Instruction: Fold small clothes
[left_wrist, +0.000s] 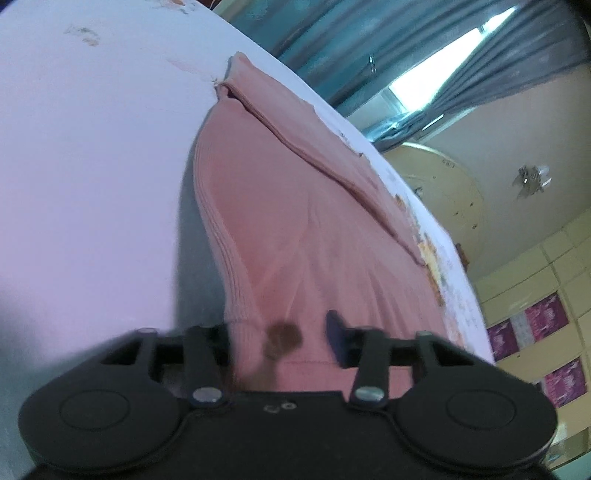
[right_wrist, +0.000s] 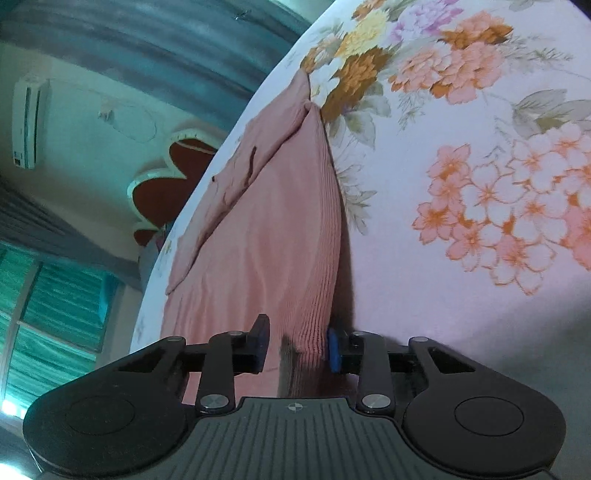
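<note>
A pink ribbed garment (left_wrist: 295, 206) lies on a bed covered by a pale sheet (left_wrist: 92, 147) printed with orange and yellow flowers. Part of the garment is already folded over itself, leaving a long diagonal fold edge across its far half.

In the left wrist view, the left gripper (left_wrist: 282, 345) sits at the garment's near ribbed hem. Its jaws are narrowed, with a bunch of pink cloth between them; the left finger is hidden behind the fabric, so whether the pads actually press on the cloth cannot be told. A dark round mark shows on the fabric there.

In the right wrist view, the right gripper (right_wrist: 297, 345) meets the garment's ribbed corner. Its jaws are partly closed around the cloth: the blue pad touches the ribbed edge, while the other pad stands slightly apart from the fabric.

Curtains (left_wrist: 332, 48) hang behind the bed.
</note>
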